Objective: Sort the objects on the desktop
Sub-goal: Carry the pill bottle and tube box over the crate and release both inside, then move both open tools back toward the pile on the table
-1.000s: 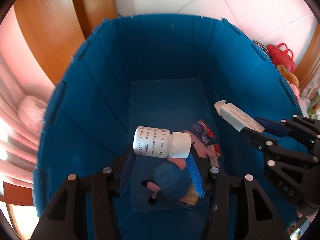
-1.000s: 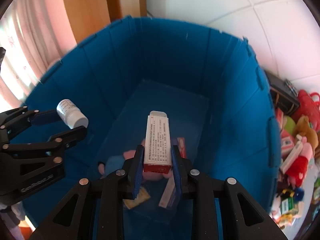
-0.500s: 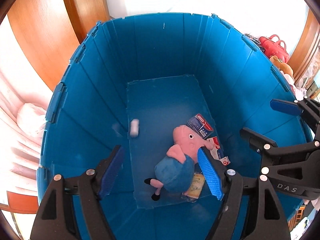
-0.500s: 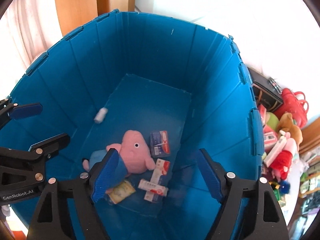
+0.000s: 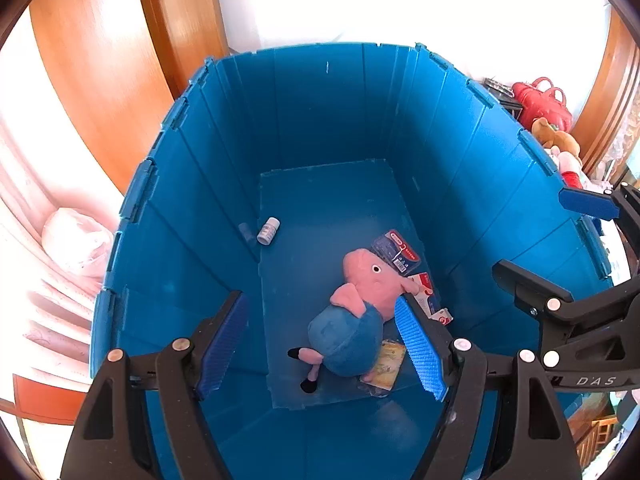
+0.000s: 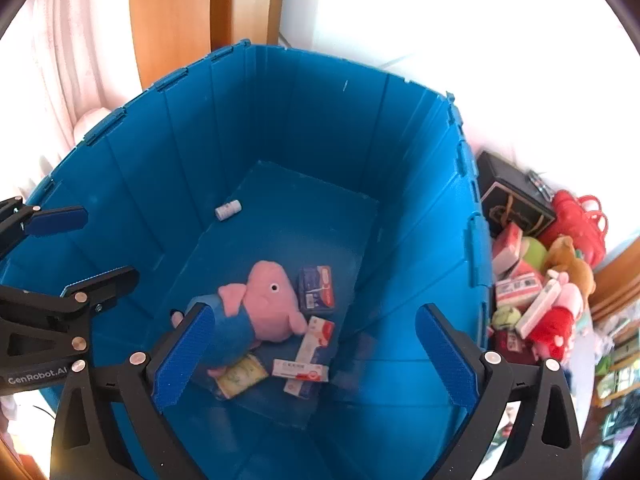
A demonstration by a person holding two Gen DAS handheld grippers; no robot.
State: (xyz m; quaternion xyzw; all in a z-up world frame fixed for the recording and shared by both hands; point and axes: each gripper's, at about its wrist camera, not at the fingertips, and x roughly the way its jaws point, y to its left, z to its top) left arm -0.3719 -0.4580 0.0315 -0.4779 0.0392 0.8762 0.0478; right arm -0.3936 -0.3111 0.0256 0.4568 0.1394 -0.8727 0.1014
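Note:
Both grippers hover above a deep blue bin [image 5: 320, 120] [image 6: 280, 120]. My left gripper [image 5: 320, 344] is open and empty. My right gripper [image 6: 312, 356] is open and empty. On the bin floor lie a white pill bottle [image 5: 268, 231] [image 6: 228, 210] by the left wall, a pink pig plush in blue [image 5: 356, 312] [image 6: 260, 312], a blue box [image 5: 396, 250] [image 6: 316, 290], white-and-red medicine boxes [image 6: 308, 356] [image 5: 428, 300] and a yellow packet [image 5: 382, 364] [image 6: 240, 374].
Right of the bin is a heap of toys and boxes [image 6: 536, 292] with a red bag [image 5: 540, 100] [image 6: 576, 220] and a black box [image 6: 512, 196]. A wooden door frame [image 5: 120, 60] and pink curtain [image 6: 60, 60] stand behind the bin.
Both grippers opened and rose. The pill bottle dropped from the left gripper and the white medicine box from the right; both now lie on the bin floor.

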